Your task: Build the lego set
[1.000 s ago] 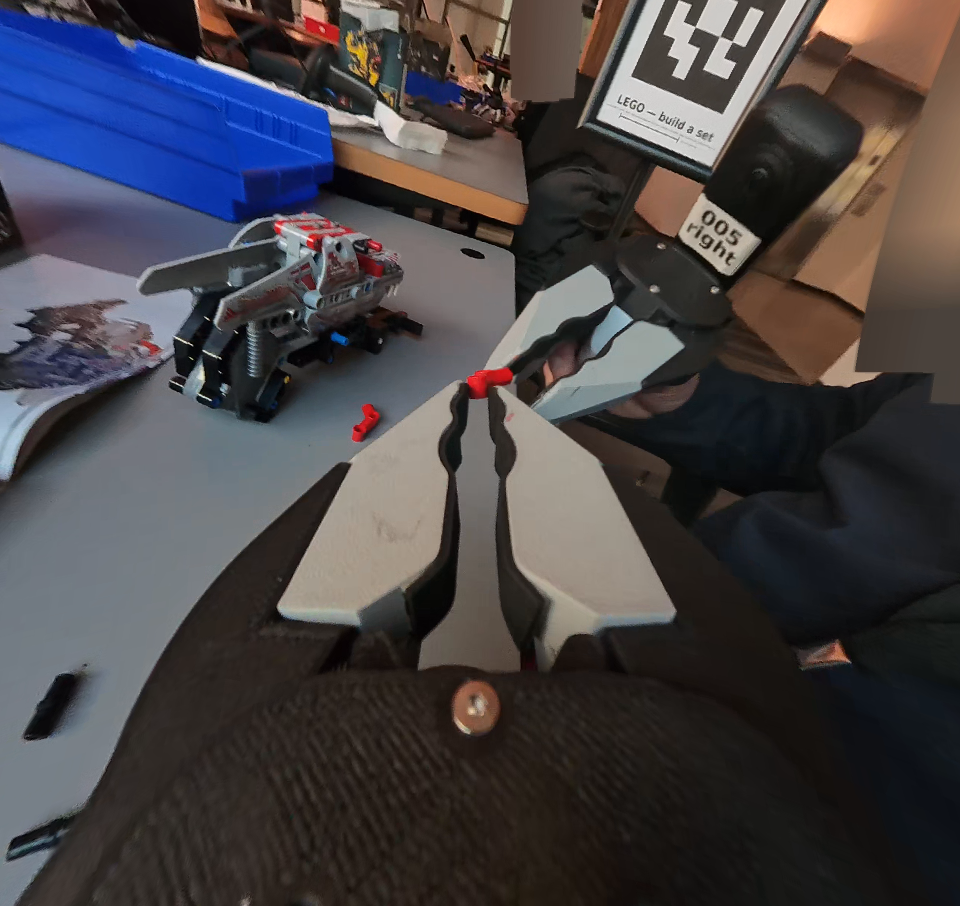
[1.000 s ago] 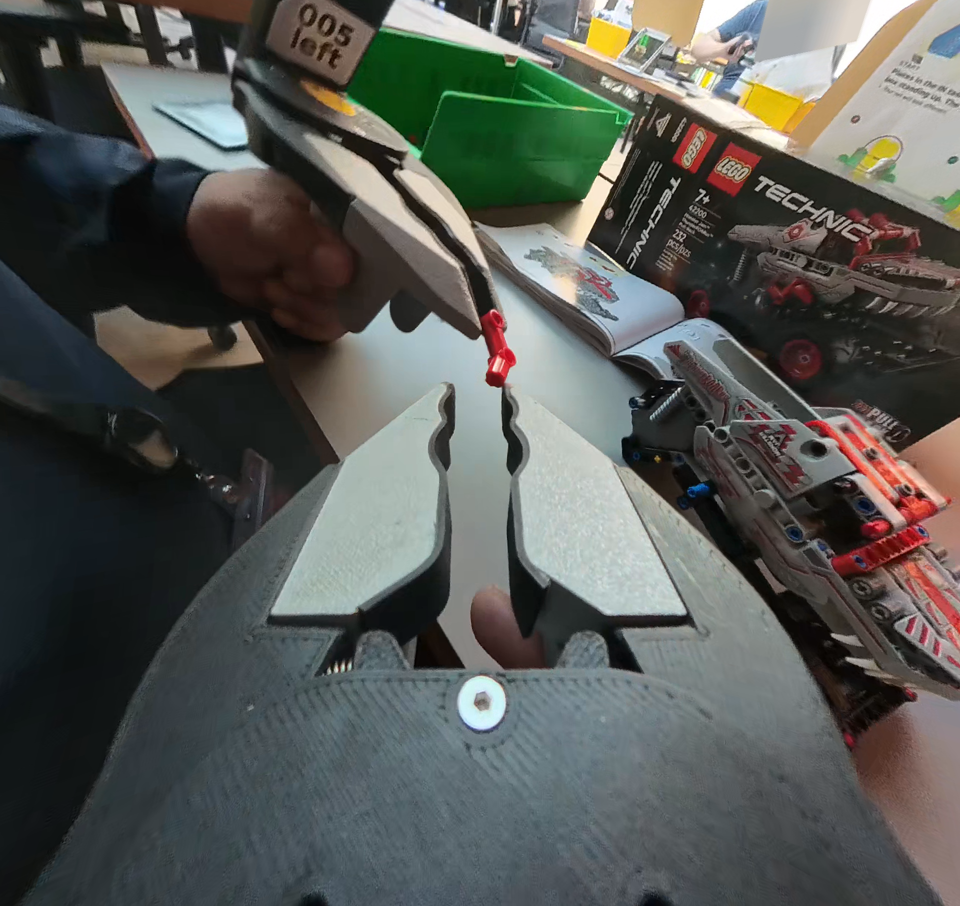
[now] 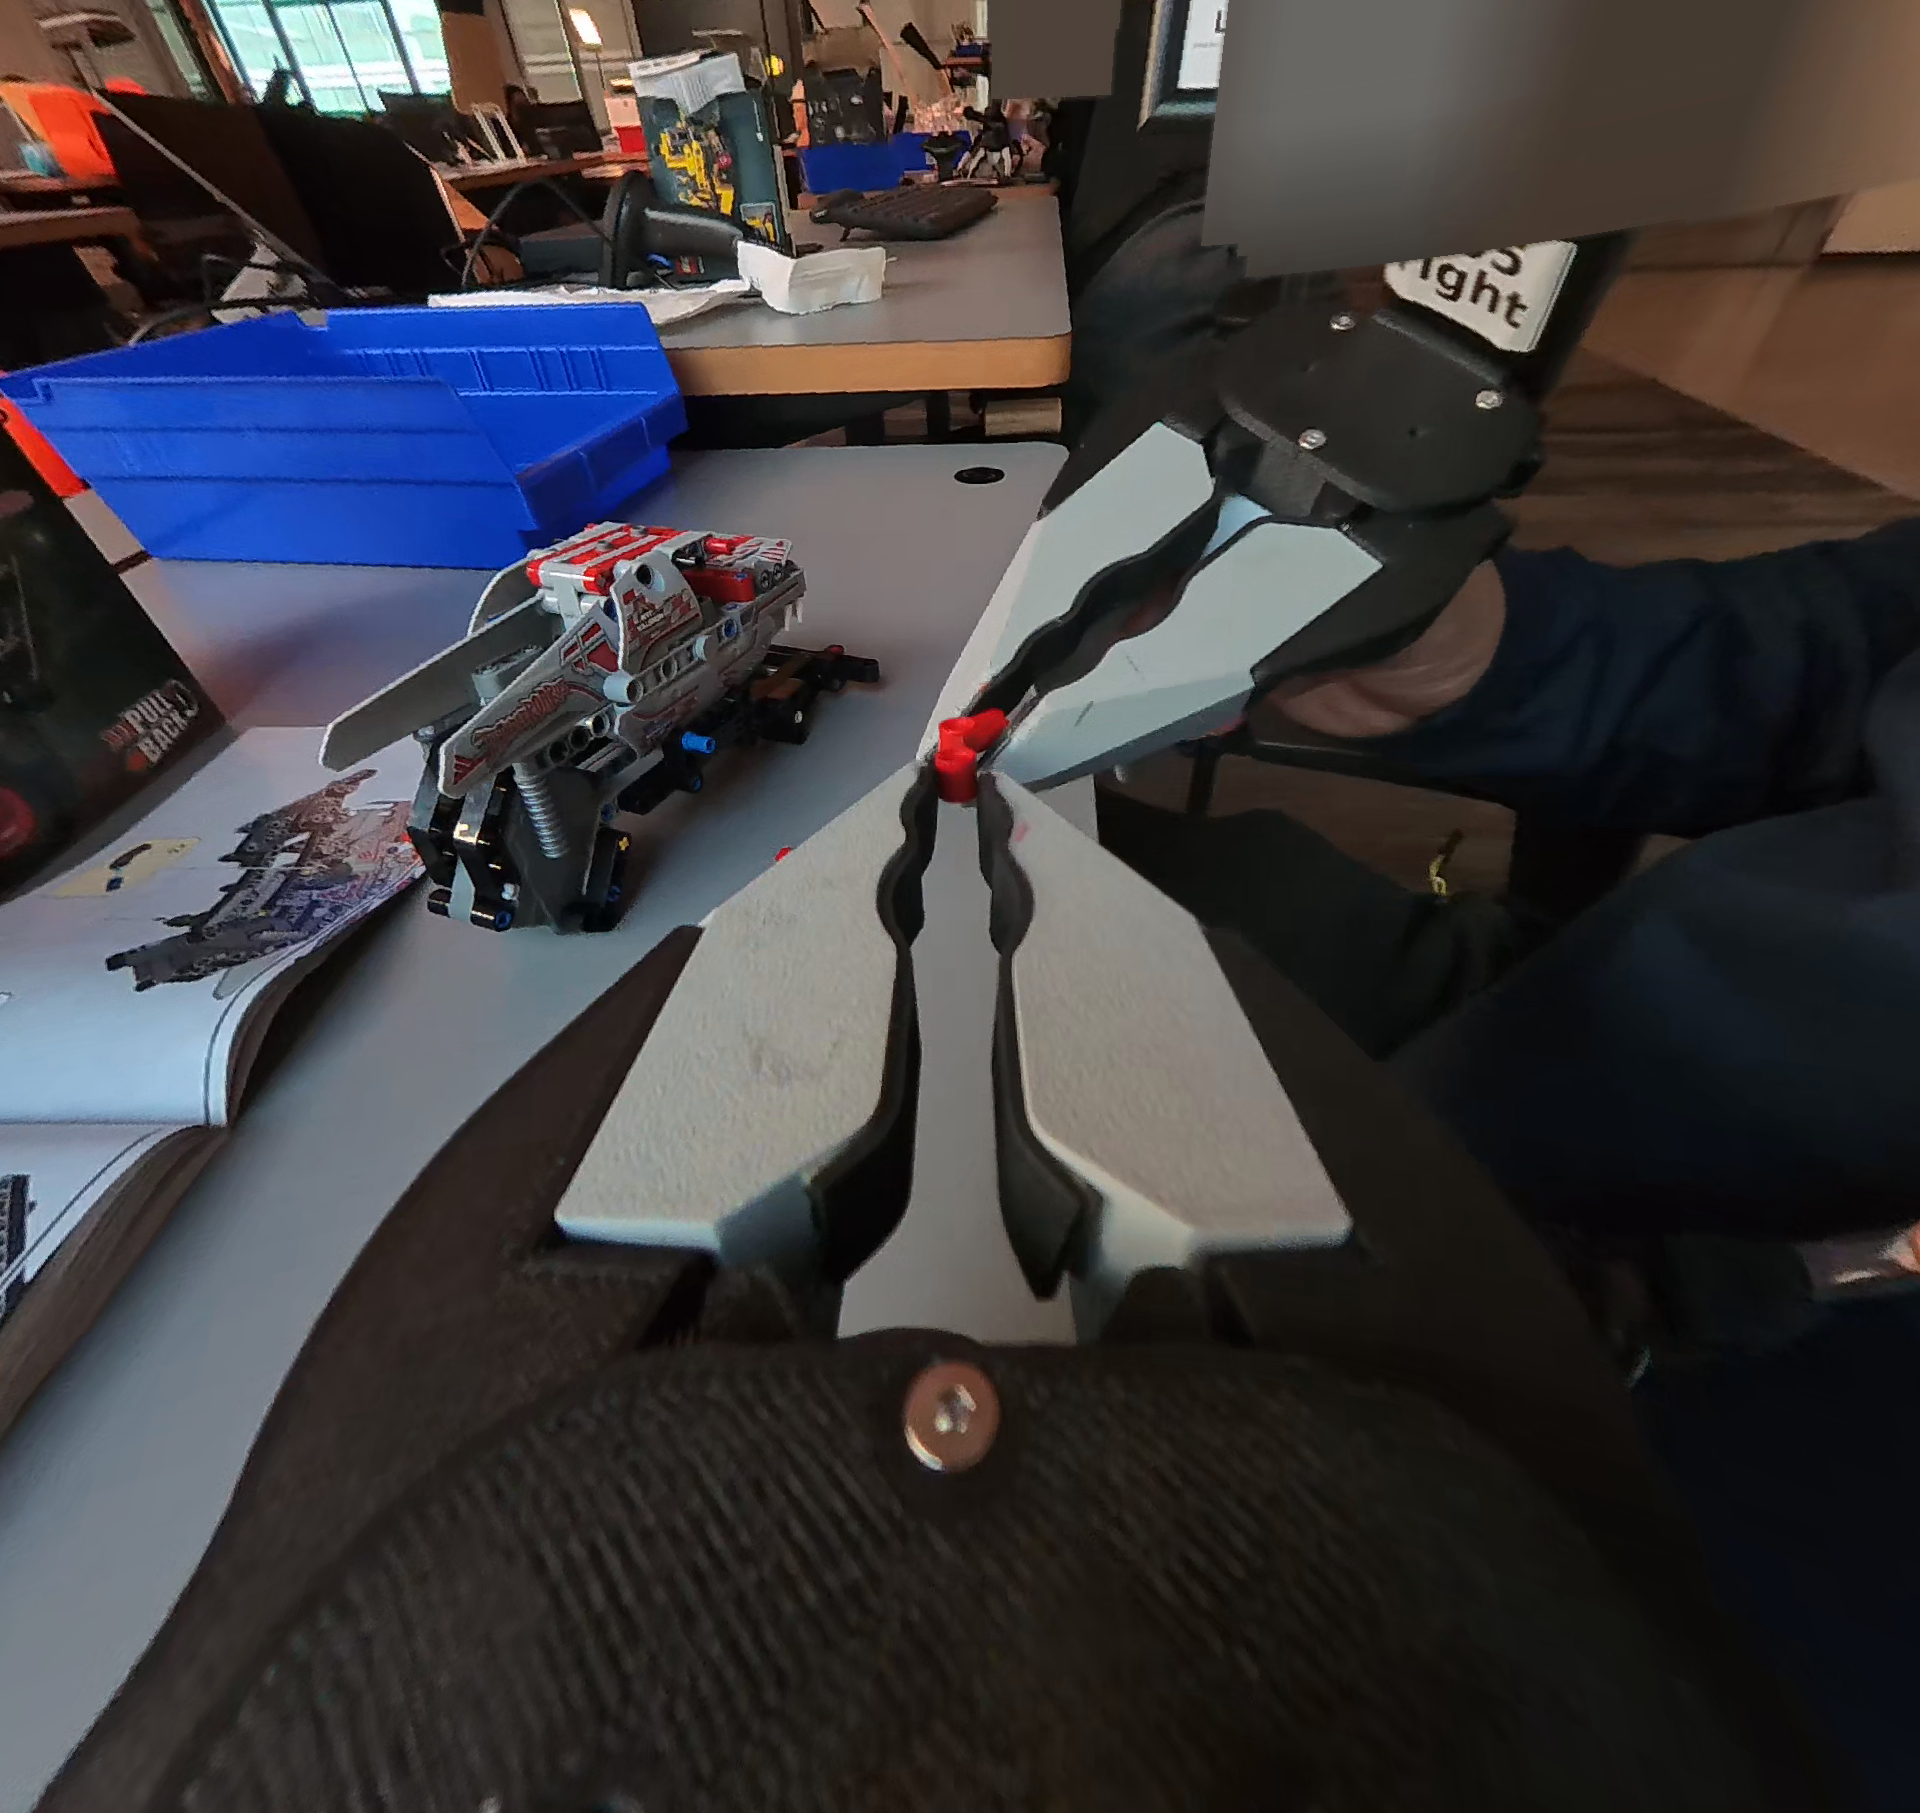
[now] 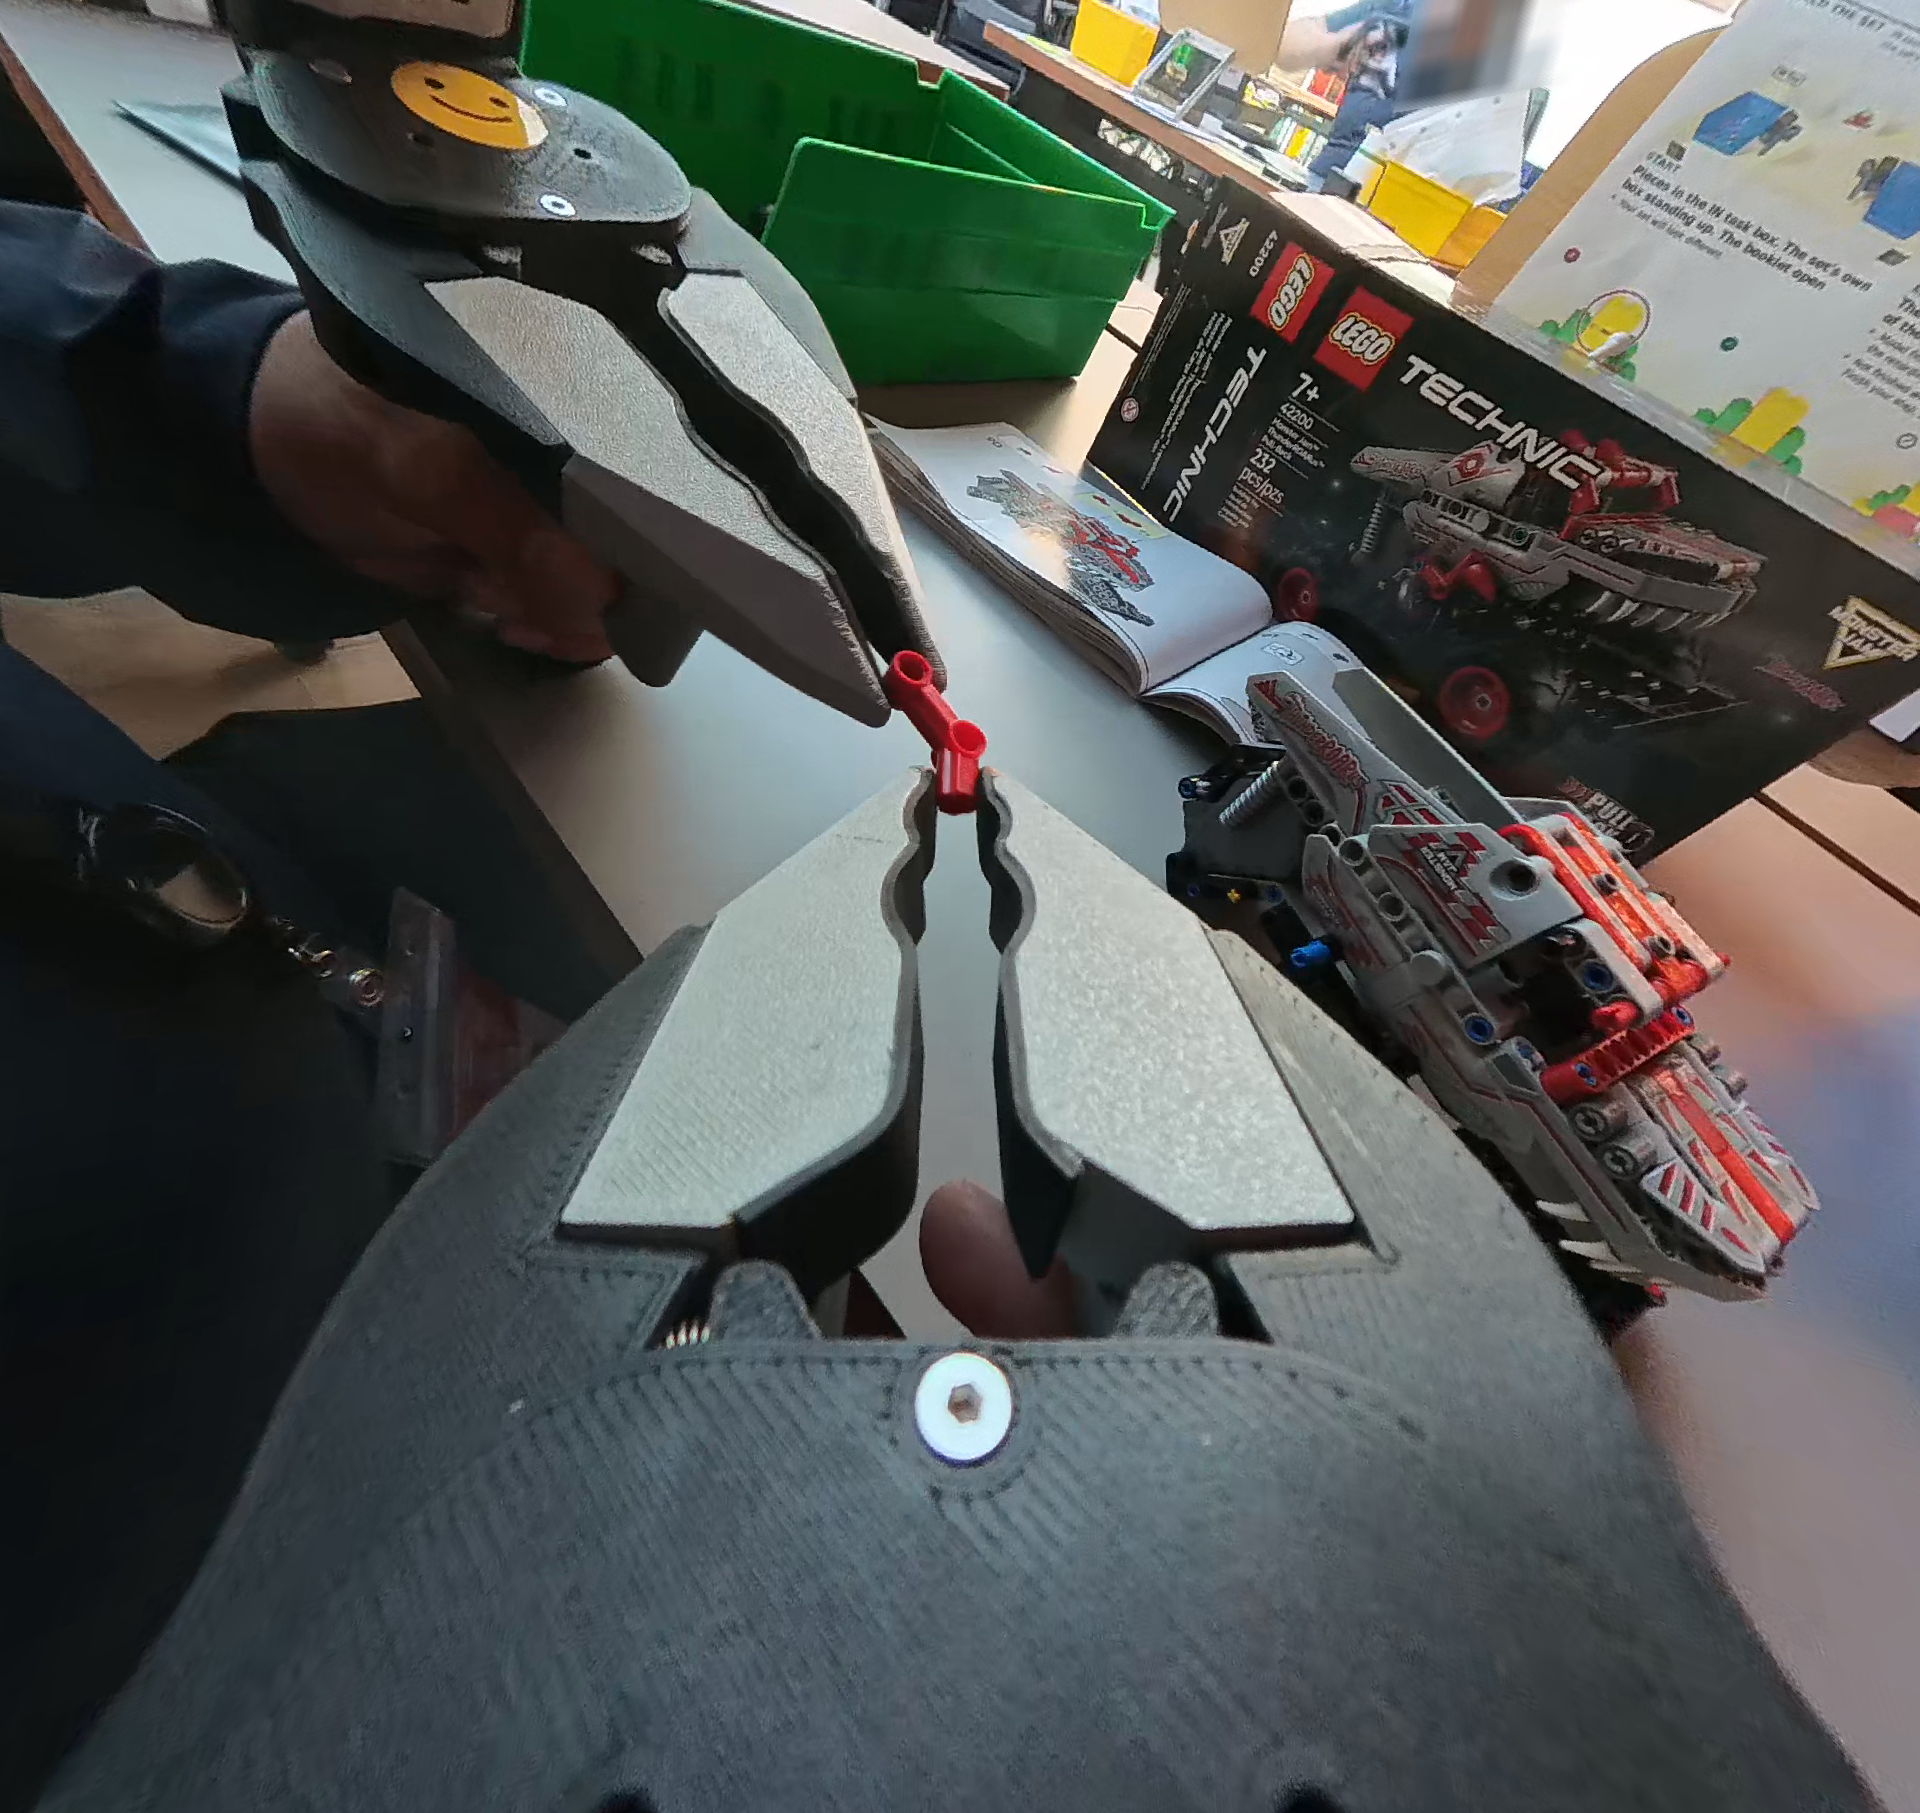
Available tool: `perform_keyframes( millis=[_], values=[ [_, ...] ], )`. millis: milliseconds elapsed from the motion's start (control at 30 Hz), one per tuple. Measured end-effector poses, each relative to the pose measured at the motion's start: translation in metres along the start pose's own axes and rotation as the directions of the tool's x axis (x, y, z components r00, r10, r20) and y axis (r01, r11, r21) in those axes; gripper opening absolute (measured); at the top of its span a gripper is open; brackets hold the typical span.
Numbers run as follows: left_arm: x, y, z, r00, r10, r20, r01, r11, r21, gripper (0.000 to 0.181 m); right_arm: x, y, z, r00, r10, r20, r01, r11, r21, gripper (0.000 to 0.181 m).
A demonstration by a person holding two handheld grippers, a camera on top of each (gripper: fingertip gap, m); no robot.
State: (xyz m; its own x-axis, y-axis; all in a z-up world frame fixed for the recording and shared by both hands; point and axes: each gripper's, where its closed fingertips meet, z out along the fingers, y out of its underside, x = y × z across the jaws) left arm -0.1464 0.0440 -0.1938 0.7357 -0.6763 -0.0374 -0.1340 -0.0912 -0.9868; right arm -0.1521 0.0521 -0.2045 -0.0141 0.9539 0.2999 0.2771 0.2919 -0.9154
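The left gripper (image 3: 954, 795) and the right gripper (image 4: 954, 795) meet tip to tip above the table's (image 3: 436, 1015) edge, both pinching one small red piece (image 4: 940, 724). In the right wrist view the left gripper slants down from 10 o'clock. The half-built truck (image 3: 613, 714) stands at 10 o'clock in the left view.

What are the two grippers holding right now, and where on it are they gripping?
Both pinch one small red connector piece: the left gripper holds its upper end, the right gripper its lower end, above the table edge.
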Motion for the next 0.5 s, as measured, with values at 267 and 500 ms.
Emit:
perform_keyframes(
  millis=[267, 500],
  values=[
    [-0.0016, -0.0022, -0.0024, 0.998, 0.06, -0.015, -0.06, 0.998, 0.017, 0.005, 0.0029, -0.0054, -0.0007, 1.0, 0.013, 0.009, -0.013, 1.0, 0.015, 0.012],
    [0.0012, -0.0002, -0.0001, 0.982, 0.187, -0.003, -0.187, 0.982, -0.005, 0.005, -0.001, -0.0056, 0.0014, 0.999, -0.037, 0.01, 0.037, 0.999, -0.003, 0.008]
  ],
)
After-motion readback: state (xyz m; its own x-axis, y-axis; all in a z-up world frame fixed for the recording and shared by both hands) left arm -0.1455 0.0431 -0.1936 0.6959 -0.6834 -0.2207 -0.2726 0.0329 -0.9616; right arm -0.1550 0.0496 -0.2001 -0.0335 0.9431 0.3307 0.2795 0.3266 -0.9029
